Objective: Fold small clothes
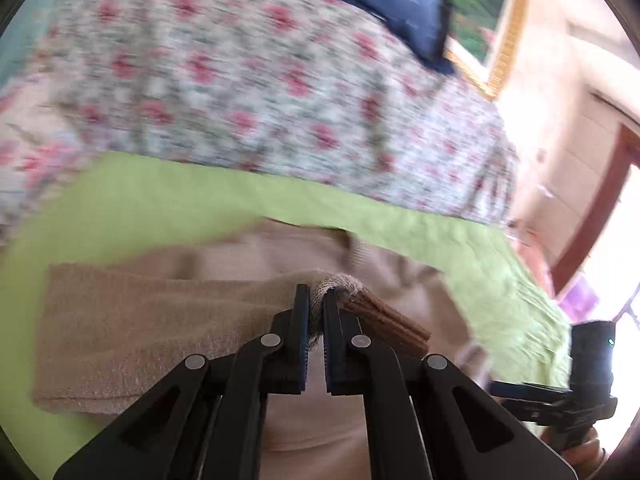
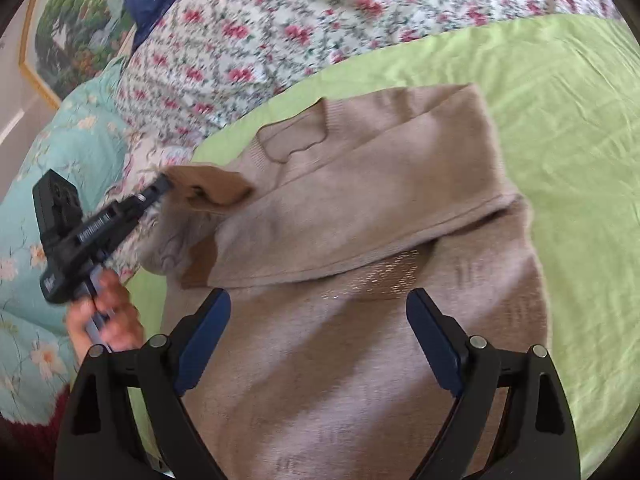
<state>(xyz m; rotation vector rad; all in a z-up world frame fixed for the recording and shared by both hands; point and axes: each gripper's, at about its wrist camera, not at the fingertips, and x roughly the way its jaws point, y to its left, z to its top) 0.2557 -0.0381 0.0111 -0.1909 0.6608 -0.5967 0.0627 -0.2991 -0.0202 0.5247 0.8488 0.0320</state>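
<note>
Two tools: one in each hand, both over a bed.
Left tool [image 1: 316, 312]: pressed together, pinching the sleeve cuff [image 1: 344, 292] of the sweater, lifted off the fabric below.
Right tool [image 2: 318, 344]: fingers spread wide, nothing between them, hovering over the sweater's lower body.
Sweater [image 2: 360, 240]: tan knit, lying on the green sheet [image 2: 560, 120], centre of the right view; one part folded across the chest.
Hand [image 2: 104, 316]: lower left of the right view, gripping the left tool's handle.
Floral quilt [image 2: 260, 40]: bunched beyond the sheet, top of frame.
Painting [image 2: 72, 28]: framed, upper left of the right view.
Blur: left view smeared.
</note>
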